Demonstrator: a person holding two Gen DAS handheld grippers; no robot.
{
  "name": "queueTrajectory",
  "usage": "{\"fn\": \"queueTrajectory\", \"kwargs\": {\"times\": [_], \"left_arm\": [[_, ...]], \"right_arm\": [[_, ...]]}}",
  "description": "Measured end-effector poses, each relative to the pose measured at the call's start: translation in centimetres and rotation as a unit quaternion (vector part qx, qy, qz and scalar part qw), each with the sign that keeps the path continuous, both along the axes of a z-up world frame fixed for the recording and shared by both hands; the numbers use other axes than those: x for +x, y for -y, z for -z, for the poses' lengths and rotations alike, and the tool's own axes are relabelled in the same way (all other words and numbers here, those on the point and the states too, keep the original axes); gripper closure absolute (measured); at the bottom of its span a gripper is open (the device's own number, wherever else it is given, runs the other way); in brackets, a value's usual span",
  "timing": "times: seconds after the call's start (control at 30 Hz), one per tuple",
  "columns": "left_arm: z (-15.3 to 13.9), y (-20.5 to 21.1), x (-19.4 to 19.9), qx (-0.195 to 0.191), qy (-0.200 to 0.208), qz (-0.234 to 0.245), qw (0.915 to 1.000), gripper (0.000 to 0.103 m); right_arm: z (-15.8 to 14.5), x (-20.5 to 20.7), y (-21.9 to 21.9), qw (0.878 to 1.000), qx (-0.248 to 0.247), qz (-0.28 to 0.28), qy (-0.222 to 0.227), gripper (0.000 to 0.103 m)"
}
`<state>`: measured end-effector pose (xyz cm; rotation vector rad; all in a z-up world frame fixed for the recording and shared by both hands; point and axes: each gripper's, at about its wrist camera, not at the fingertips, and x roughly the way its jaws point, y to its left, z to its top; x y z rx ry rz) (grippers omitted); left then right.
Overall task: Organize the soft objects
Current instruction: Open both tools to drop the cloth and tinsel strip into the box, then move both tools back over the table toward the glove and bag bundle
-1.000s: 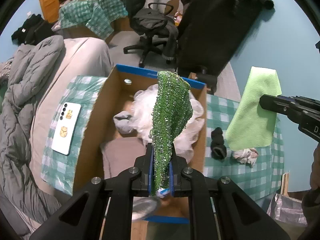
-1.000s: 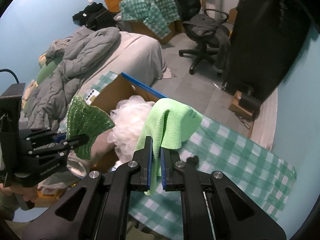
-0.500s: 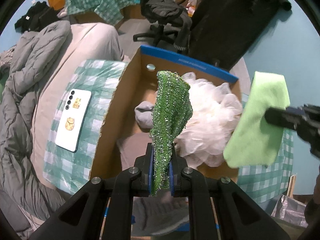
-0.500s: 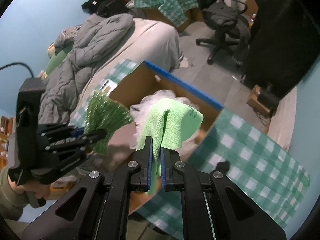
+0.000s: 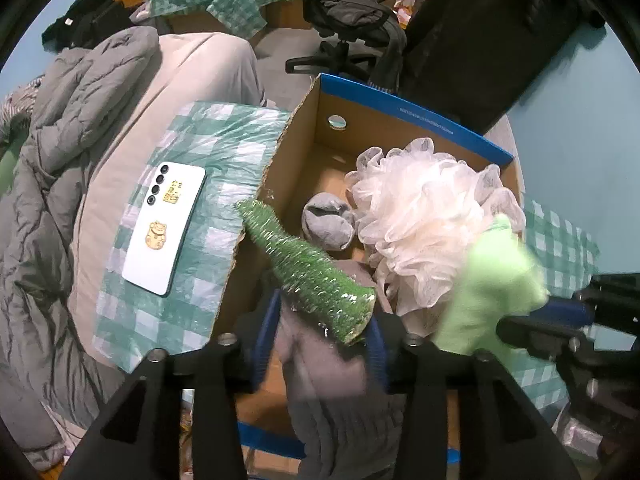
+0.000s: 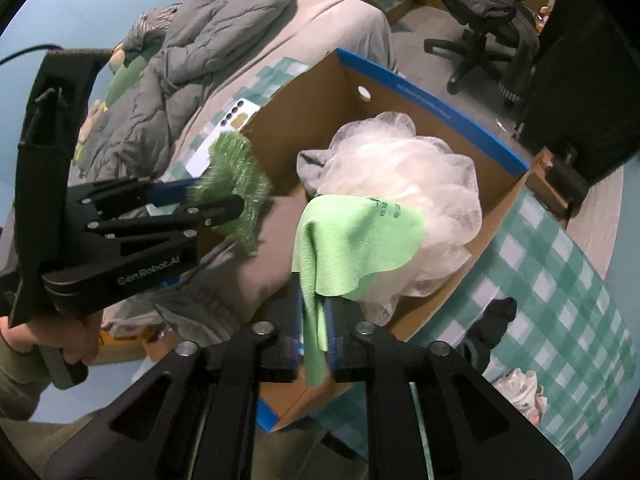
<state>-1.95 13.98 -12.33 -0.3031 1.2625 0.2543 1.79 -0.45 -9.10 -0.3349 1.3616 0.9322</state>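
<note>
Holding both grippers over the cardboard box, you have each soft thing right above where it belongs. Your left gripper has just been opening its fingers: they stand apart now, and the sparkly green scrubbing cloth lies tilted across the gap, leaning toward the box's left wall with one end against the right finger, no longer pinched. That slackness makes sense, since the cloth only needs to drop onto the grey fabric beneath it.

Your right gripper has also just begun to part its fingers, but only a little. The lime-green microfibre cloth hangs between them, its upper fold draped forward over the white mesh bath pouf. Blur hides whether the pads press on it, so I cannot tell if you grip it or have let go.

The box sits on the bed, on a green checked cover, and already holds the pouf and a rolled grey sock toward its far end. A white phone lies on the cover just beside the box's left wall, clear of the drop. A black sock and a crumpled pale cloth lie outside near the box's right wall, so I judge 2 things at least are left to collect.
</note>
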Motion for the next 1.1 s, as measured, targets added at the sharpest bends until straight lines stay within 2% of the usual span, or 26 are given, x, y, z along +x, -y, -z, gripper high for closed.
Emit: {"fn": "queueTrajectory", "kwargs": {"times": [0.03,0.07,0.2,0.57,0.7,0.8,1.1], "left_arm": [[0.0,0.1,-0.1,0.005,0.0,0.002,1.0,0.056],[-0.1,0.2,-0.1,0.007,0.0,0.003,1.0,0.056],[-0.4,0.8,-0.4,0.016,-0.003,0.009,0.9998,0.052],[-2.5,2.8,-0.6,0.015,0.014,0.012,0.9997,0.051],[-3.7,4.0,-0.4,0.02,0.022,0.023,0.9993,0.05],[-4.6,4.9,-0.1,0.026,0.032,0.032,0.9986,0.044],[-5.5,8.1,1.0,0.031,0.039,0.063,0.9968,0.043]], "right_arm": [[0.0,-0.1,0.1,1.0,0.001,0.001,-0.001,0.067],[-0.2,-0.1,0.2,1.0,0.004,0.002,-0.003,0.061],[-0.9,-0.2,0.6,1.0,0.01,0.006,0.008,0.049],[-3.0,0.6,3.3,0.999,0.006,0.024,0.045,0.047],[-3.8,1.0,4.6,0.998,0.007,0.034,0.056,0.046],[-4.2,1.3,5.7,0.997,0.004,0.04,0.065,0.045],[-4.8,2.1,9.2,0.995,-0.003,0.063,0.076,0.045]]}}
